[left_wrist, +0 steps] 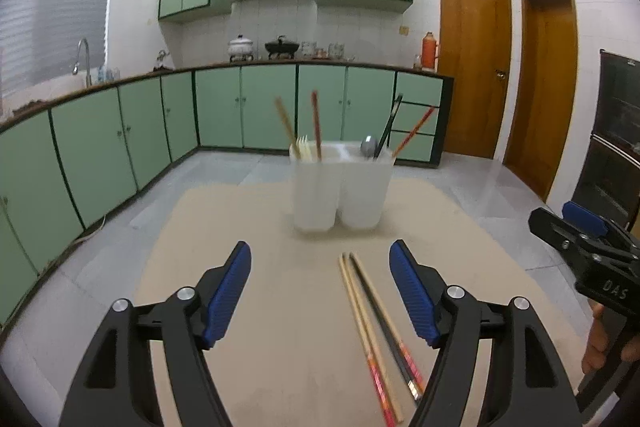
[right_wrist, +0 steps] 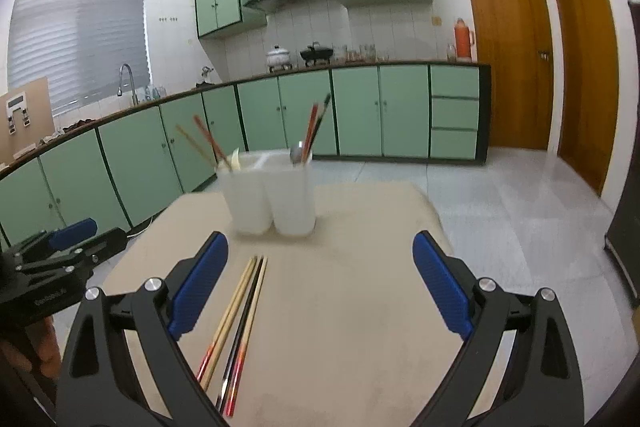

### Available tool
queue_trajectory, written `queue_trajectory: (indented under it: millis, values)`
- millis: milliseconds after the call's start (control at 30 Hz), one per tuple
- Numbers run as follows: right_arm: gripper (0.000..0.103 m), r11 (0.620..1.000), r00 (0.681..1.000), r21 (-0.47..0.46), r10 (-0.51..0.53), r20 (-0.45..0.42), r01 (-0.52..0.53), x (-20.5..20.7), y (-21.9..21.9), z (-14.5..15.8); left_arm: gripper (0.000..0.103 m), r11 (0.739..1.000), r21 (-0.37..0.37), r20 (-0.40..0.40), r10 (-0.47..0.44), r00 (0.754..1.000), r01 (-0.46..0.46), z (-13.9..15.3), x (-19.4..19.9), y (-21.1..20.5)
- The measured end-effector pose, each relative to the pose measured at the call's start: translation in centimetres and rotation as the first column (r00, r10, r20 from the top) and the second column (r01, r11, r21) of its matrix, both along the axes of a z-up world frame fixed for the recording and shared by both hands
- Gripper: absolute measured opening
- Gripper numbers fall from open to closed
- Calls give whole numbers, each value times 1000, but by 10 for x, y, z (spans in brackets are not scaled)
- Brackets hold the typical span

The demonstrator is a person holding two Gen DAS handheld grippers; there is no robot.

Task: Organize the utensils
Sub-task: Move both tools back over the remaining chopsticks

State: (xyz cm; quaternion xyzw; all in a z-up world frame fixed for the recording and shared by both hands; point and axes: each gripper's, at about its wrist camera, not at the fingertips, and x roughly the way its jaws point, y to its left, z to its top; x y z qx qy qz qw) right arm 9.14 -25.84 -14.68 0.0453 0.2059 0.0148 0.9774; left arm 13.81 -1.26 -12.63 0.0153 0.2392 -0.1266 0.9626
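The beige counter (left_wrist: 248, 211) carries a white translucent utensil holder (left_wrist: 340, 187) with 2 compartments, which stands near the far edge, about in the middle of it. In the left compartment there are 2 chopsticks (left_wrist: 316, 125), one pale and one red-brown, together with some short pale sticks whose kind I cannot tell. In the right compartment there is a metal spoon (left_wrist: 369, 146) with its bowl up, a dark chopstick and a red one, both leaning to the right. On the counter, between the holder and the near edge, 3 loose chopsticks (left_wrist: 374, 323) lie close side by side, 2 of pale wood and 1 black, with their red decorated ends toward the near edge. The left gripper (left_wrist: 320, 295) has its blue pads wide apart and nothing is between them that they touch; the loose chopsticks lie on the counter under the gap, nearer to its right finger. The right gripper (right_wrist: 320, 291) also stands with the pads far apart and holds nothing; in its view the same chopsticks lie just beside its left finger. Each gripper shows at the side of the other view, with part of a hand (left_wrist: 600, 343) on the handle. Behind the counter there are green kitchen cabinets (right_wrist: 356, 111) and 2 brown doors (right_wrist: 508, 51).
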Motion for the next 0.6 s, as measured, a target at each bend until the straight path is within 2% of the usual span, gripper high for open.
queue_trajectory:
  millis: [200, 467, 500, 533, 600]
  values:
    - [91, 1000, 997, 2, 6, -72, -6, -16, 13, -36, 71, 999, 21, -48, 26, 998, -25, -35, -14, 16]
    - [90, 997, 987, -43, 49, -154, -57, -35, 39, -79, 71, 998, 51, -79, 47, 996, -43, -52, -23, 28]
    - [88, 997, 985, -51, 55, -164, -64, -37, 41, -83, 71, 997, 55, -81, 50, 995, -45, -54, -25, 29]
    - [82, 996, 983, -57, 60, -173, -71, -37, 43, -85, 71, 997, 55, -85, 52, 995, -47, -55, -26, 31]
    - [79, 994, 977, -67, 71, -202, -86, -38, 49, -92, 71, 997, 48, -94, 59, 994, -55, -58, -27, 34]
